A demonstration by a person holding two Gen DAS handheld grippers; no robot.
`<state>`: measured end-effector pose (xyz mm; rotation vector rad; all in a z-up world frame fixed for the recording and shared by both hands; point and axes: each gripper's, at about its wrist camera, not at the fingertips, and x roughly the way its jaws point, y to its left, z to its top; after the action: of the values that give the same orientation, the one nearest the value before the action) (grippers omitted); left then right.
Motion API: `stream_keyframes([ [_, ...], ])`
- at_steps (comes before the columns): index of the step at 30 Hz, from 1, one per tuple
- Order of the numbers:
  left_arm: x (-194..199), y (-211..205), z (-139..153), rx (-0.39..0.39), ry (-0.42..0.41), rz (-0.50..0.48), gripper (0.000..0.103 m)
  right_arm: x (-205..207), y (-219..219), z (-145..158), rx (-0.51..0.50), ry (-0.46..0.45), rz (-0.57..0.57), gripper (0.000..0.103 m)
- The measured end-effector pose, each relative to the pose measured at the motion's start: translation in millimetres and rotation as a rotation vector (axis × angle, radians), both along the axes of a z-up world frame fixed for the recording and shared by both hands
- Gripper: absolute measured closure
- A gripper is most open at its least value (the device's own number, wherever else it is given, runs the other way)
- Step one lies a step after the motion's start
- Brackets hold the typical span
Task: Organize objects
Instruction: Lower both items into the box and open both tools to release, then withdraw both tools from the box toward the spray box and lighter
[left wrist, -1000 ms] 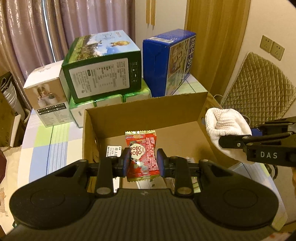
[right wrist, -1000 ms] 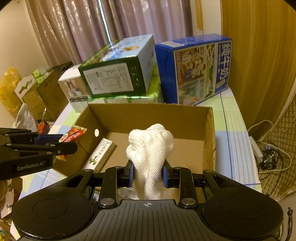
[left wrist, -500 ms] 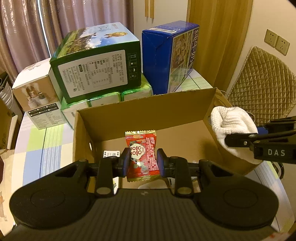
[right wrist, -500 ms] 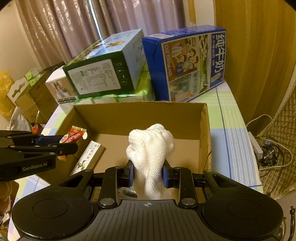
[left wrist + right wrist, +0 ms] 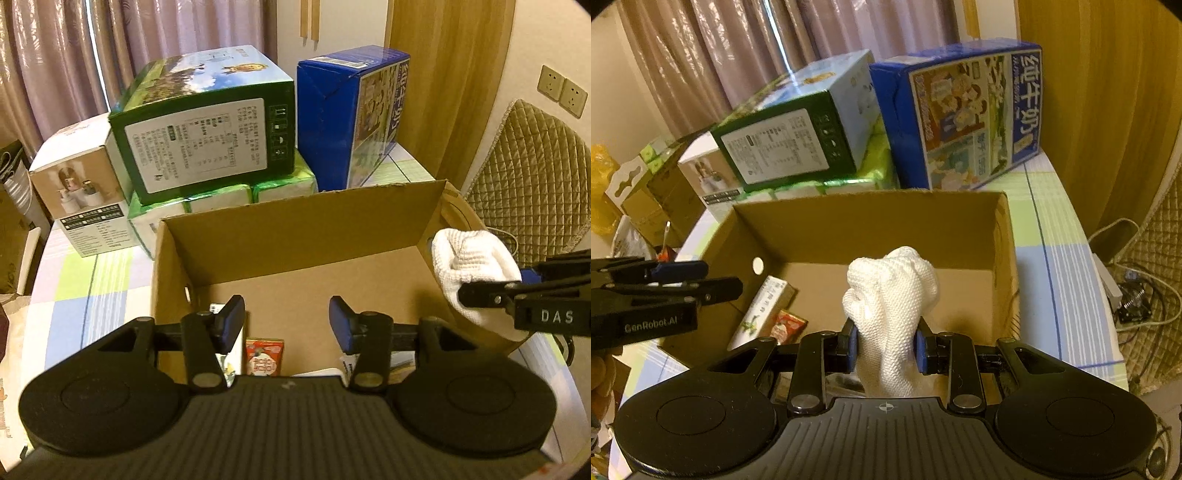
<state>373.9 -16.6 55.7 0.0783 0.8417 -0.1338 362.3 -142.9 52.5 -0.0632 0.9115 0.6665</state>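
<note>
Cardboard box [image 5: 295, 221] contains red foil packet [image 5: 265, 356] and slim carton [image 5: 761, 310]; my left gripper [image 5: 287, 323] released, right gripper [image 5: 886, 345] grasping knitted white cloth [image 5: 892, 295].

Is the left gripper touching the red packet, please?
Apart. The left wrist view shows the left gripper open, its fingers spread above the red packet, which lies on the box floor.

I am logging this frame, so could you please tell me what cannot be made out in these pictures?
- Left wrist view: the near floor of the cardboard box and the lower end of the red packet, hidden by the left gripper body.
- Right wrist view: the cloth's lower end, behind the right gripper.
- Label print on the green box: too small.
</note>
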Motion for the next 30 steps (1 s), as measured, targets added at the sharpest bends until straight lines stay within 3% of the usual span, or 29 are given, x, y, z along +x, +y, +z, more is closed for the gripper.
stream_keyframes([
  [1,-2,1,1,0.003,-0.004,0.001,0.056,0,1,2,0.021,-0.011,0.003,0.073],
  [3,-5,5,2,-0.001,-0.010,0.005,0.055,2,-1,5,0.074,-0.032,-0.004,0.036],
  [4,-7,7,3,-0.006,-0.011,0.010,0.052,1,-2,6,0.088,-0.042,-0.015,0.031],
  [8,-18,15,5,-0.034,-0.009,0.024,0.049,-5,-9,13,0.097,-0.061,-0.030,0.030],
  [10,-28,17,7,-0.043,-0.021,0.027,0.041,-11,-14,16,0.088,-0.066,-0.034,0.030],
  [14,-51,21,10,-0.059,-0.033,0.043,0.034,-31,-28,25,0.099,-0.078,-0.048,0.028],
  [22,-111,23,30,-0.058,-0.090,0.076,0.021,-98,-60,48,0.143,-0.105,-0.063,0.019],
  [30,-185,22,39,-0.054,-0.124,0.119,0.007,-168,-102,37,0.185,-0.044,-0.128,0.010],
])
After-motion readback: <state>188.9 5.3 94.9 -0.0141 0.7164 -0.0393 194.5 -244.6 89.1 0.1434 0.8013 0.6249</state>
